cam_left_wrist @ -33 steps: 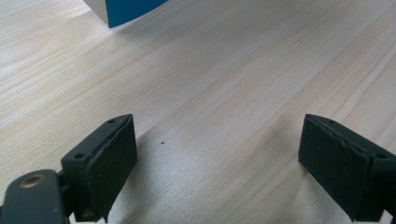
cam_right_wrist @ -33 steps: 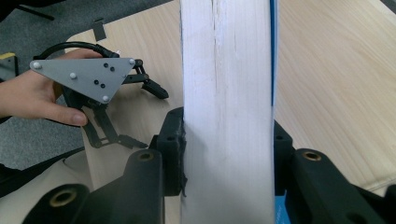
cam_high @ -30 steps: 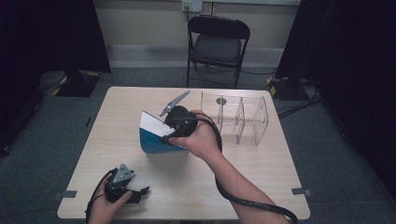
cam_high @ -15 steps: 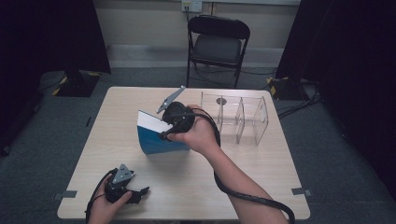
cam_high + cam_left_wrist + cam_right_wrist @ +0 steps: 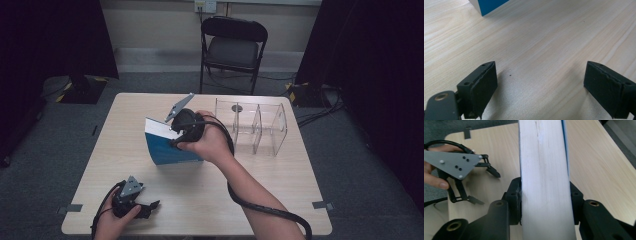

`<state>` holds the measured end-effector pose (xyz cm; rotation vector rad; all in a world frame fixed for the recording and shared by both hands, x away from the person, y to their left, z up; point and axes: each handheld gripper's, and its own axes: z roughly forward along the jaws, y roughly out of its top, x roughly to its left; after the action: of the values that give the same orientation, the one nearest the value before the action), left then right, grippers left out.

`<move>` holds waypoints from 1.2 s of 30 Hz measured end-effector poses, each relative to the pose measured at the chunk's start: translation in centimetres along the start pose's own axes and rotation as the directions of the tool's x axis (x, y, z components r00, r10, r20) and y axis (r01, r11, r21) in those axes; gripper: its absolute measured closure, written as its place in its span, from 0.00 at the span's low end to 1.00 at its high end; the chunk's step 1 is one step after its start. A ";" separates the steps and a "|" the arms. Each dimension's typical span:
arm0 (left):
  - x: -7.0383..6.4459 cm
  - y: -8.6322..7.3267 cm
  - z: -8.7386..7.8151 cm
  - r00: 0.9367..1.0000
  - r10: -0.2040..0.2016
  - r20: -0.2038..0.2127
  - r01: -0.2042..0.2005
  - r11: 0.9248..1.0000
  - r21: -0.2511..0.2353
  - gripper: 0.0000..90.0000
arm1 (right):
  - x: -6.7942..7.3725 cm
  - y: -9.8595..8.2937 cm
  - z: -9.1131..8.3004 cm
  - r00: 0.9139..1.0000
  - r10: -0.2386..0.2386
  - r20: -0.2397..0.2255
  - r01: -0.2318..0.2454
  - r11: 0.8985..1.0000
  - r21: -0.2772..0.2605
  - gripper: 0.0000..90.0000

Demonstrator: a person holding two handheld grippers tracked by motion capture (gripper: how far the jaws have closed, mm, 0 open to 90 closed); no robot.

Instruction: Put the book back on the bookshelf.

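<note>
A blue-covered book [image 5: 169, 148] with white page edges stands tilted near the middle of the table. My right gripper [image 5: 176, 134] is shut on its top edge; in the right gripper view the white page block [image 5: 544, 182] runs up between the two black jaws. My left gripper [image 5: 150, 209] rests near the table's front left corner, open, with bare wood between its jaws [image 5: 541, 90]. A corner of the blue book [image 5: 487, 5] shows at the top of the left gripper view. The left gripper [image 5: 482, 182] also shows in the right gripper view, far left.
A clear plastic organiser [image 5: 252, 125] with three compartments stands on the right half of the table, just right of my right hand. A black folding chair [image 5: 232, 47] stands beyond the far edge. The light wooden table [image 5: 280, 190] has bare wood at front right.
The right gripper has shifted the held book slightly toward the far left and tilted it a little more. The left gripper has stayed in place.
</note>
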<state>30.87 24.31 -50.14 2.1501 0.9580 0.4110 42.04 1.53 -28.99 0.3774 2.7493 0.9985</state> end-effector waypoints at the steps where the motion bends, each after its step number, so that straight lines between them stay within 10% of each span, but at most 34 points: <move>1: 0.0 0.0 0.0 1.000 -0.001 0.000 0.001 1.000 0.001 0.13 | 0.1 0.0 0.0 1.000 0.010 -0.010 -0.010 1.000 0.008 0.67; 20: 0.0 0.0 0.0 1.000 -0.003 0.003 0.003 1.000 0.001 0.13 | 0.0 -0.4 -1.4 0.981 0.188 -0.043 -0.188 0.982 0.010 0.68; 36: 0.0 -0.1 -0.1 1.000 0.008 0.004 -0.008 1.000 0.003 0.13 | -1.1 -0.6 -1.1 0.996 0.086 -0.004 -0.086 0.995 -0.046 0.63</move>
<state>30.81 24.40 -50.12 2.1576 0.9485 0.4096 42.67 0.12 -28.48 0.4914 2.7278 1.0812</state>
